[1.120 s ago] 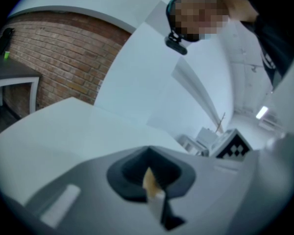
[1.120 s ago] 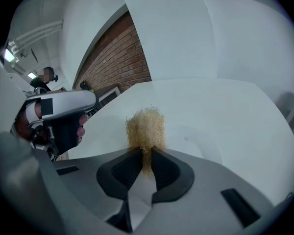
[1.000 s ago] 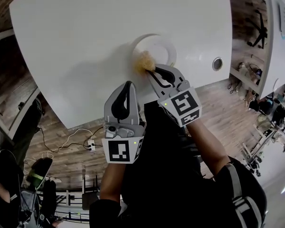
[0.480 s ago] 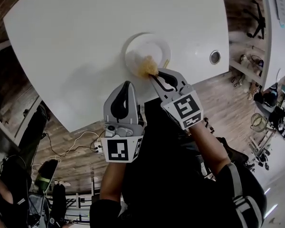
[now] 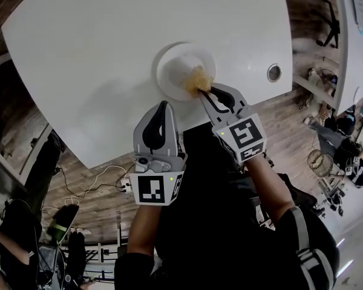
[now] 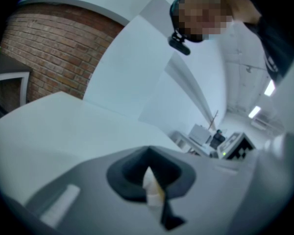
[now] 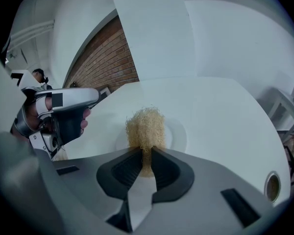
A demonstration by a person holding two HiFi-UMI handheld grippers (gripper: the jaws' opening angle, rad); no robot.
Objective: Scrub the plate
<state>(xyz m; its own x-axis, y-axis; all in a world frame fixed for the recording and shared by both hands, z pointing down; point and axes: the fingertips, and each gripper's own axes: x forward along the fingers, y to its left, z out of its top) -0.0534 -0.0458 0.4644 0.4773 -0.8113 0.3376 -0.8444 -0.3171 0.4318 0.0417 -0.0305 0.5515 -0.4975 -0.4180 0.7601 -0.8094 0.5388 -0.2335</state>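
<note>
A round white plate (image 5: 180, 65) lies on the white table (image 5: 97, 53), close to its near edge. A tan fibrous scrubber (image 5: 198, 79) presses on the plate's near right part. My right gripper (image 5: 209, 92) is shut on the scrubber. In the right gripper view the scrubber (image 7: 145, 126) sticks out from between the jaws of the right gripper (image 7: 146, 153), over the plate (image 7: 179, 133). My left gripper (image 5: 160, 125) hangs at the table's near edge, left of the plate, not touching it. In its own view the left gripper (image 6: 149, 173) has its jaws together.
A round metal grommet (image 5: 274, 72) is set into the table to the right of the plate, and shows in the right gripper view as the grommet (image 7: 271, 185). Past the table edge are wooden floor, cables and a brick wall (image 6: 49, 58).
The right gripper has carried the scrubber along the plate's near side, from its left part to its right part. The left gripper has stayed where it was.
</note>
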